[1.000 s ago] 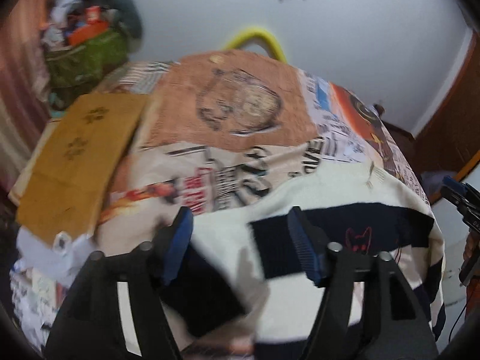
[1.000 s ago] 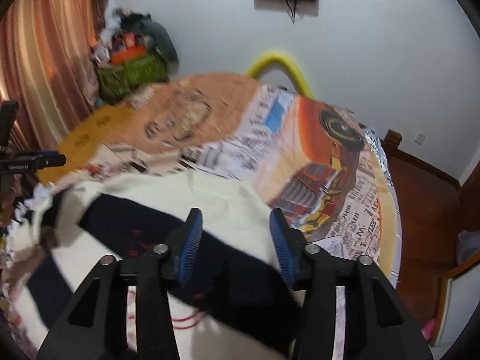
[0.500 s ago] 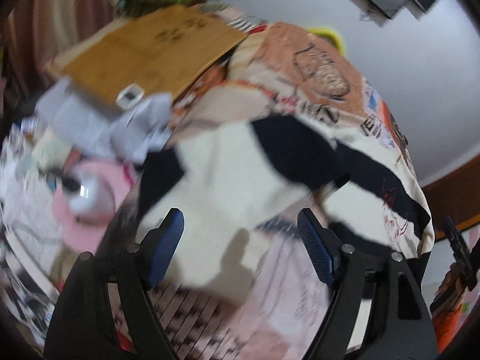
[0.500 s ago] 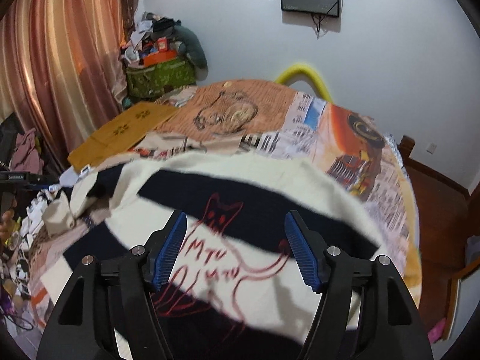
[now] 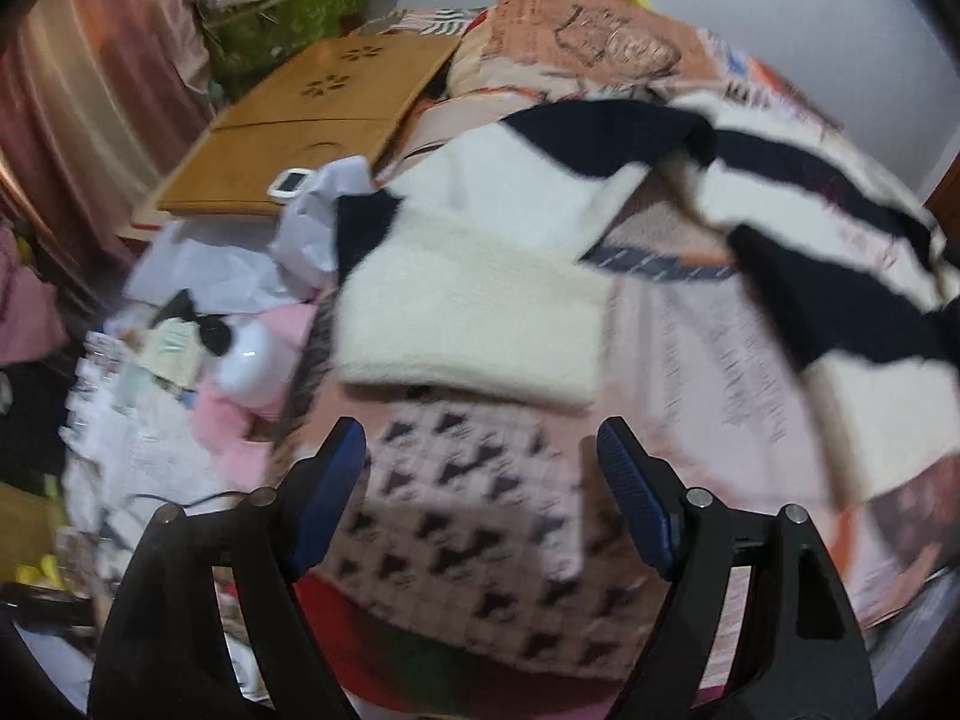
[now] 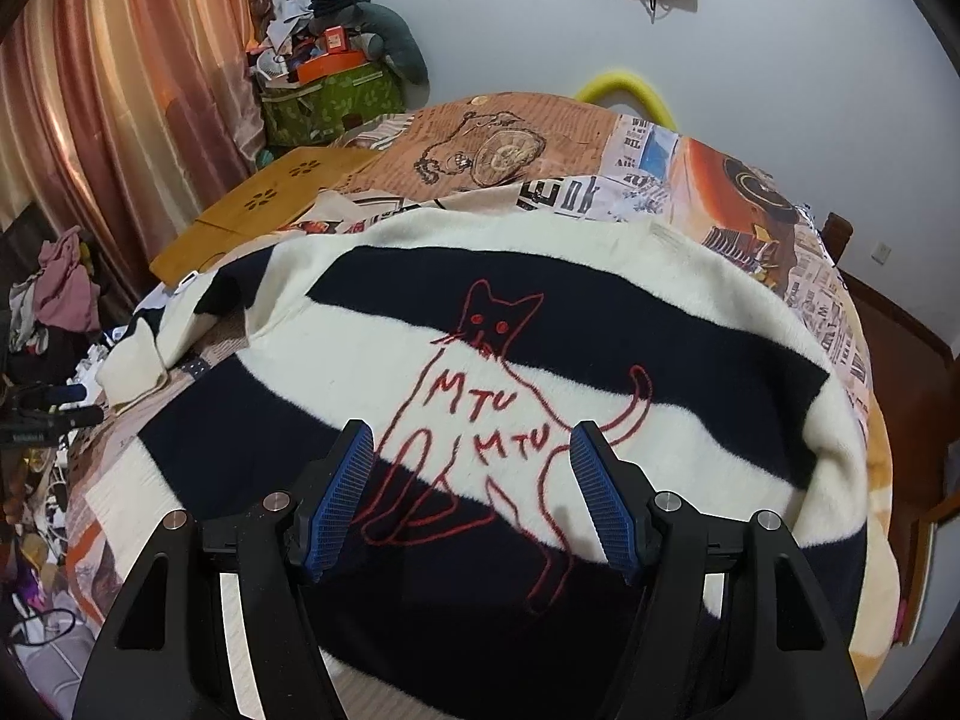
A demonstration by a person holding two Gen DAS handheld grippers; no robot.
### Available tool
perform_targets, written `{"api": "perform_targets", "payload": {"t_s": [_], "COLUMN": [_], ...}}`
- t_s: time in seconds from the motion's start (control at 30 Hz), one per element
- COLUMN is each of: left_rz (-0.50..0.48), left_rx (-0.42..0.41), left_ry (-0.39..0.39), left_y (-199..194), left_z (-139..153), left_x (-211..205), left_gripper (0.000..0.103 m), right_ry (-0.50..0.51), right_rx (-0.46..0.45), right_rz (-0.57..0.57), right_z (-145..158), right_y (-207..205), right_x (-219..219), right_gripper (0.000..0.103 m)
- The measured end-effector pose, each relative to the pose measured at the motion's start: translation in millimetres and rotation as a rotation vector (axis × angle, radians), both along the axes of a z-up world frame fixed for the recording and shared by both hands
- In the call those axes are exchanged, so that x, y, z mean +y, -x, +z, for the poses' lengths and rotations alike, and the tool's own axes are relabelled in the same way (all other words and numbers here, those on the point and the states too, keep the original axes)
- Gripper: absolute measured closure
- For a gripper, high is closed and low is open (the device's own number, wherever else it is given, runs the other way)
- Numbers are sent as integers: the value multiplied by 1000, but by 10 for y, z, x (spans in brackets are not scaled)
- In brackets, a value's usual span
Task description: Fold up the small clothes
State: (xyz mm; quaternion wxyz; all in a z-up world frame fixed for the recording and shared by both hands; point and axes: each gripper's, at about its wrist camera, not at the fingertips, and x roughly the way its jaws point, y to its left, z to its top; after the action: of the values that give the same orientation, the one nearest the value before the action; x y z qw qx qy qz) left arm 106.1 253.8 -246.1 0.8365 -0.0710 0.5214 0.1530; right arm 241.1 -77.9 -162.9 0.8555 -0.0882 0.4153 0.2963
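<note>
A cream and navy striped sweater point(image 6: 540, 330) with a red cat outline and the letters "MTU" lies spread front up on the bed. My right gripper point(image 6: 471, 474) is open and empty just above its lower front. In the left wrist view the sweater's sleeve point(image 5: 474, 306) lies folded back on itself, cream cuff nearest me, with the body point(image 5: 810, 228) to the right. My left gripper point(image 5: 480, 480) is open and empty, above the patterned bedspread point(image 5: 480, 510) short of the cuff.
The bed carries a newspaper-print cover point(image 6: 690, 174). A wooden lap desk point(image 5: 324, 120) lies at the bed's left side, with papers, a white device and pink cloth point(image 5: 240, 360) beside it. A green bag of clutter point(image 6: 330, 96) and curtains point(image 6: 120, 90) stand at the left.
Both grippers have drawn back and opened. The sweater has gone from held and moving to lying flat, and the left view has swung down toward the sleeve and bed edge.
</note>
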Motion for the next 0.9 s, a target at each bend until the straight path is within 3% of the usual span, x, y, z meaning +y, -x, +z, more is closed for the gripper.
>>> {"api": "perform_targets", "payload": {"t_s": [0.2,0.3,0.4,0.47,0.6,0.73,0.9], "left_rz": [-35,-155,-241,-265,-251,-164,-31], "left_rx": [13,2,-7,-13,8,-50,-180], "left_ry": [-100,-219,-263,-211,-65,20,71], "left_y": [-107,-271,-410,-500,-675,-709,-775], "left_z": [-87,-129,-171,-168,-221,-63,536], "left_x": [62,-102,-201,-193,-83,22,310], "left_gripper": [20,20,24,38,88,93,94], "right_ry": [-16,-36,-55,-61,-79,-81,-83], "right_rx": [21,45,64,69,78,76,76], "right_rz": [1,0,-9,-18,-34,-38,-41], "right_z": [-41,-64,-80,-83,-84,-82,-100], "right_y": [34,33,28,26,7,8,-42], "right_x": [36,33,6,-22,-90,-143,-227], "right_gripper": [35,35,35,35,35,35,35]}}
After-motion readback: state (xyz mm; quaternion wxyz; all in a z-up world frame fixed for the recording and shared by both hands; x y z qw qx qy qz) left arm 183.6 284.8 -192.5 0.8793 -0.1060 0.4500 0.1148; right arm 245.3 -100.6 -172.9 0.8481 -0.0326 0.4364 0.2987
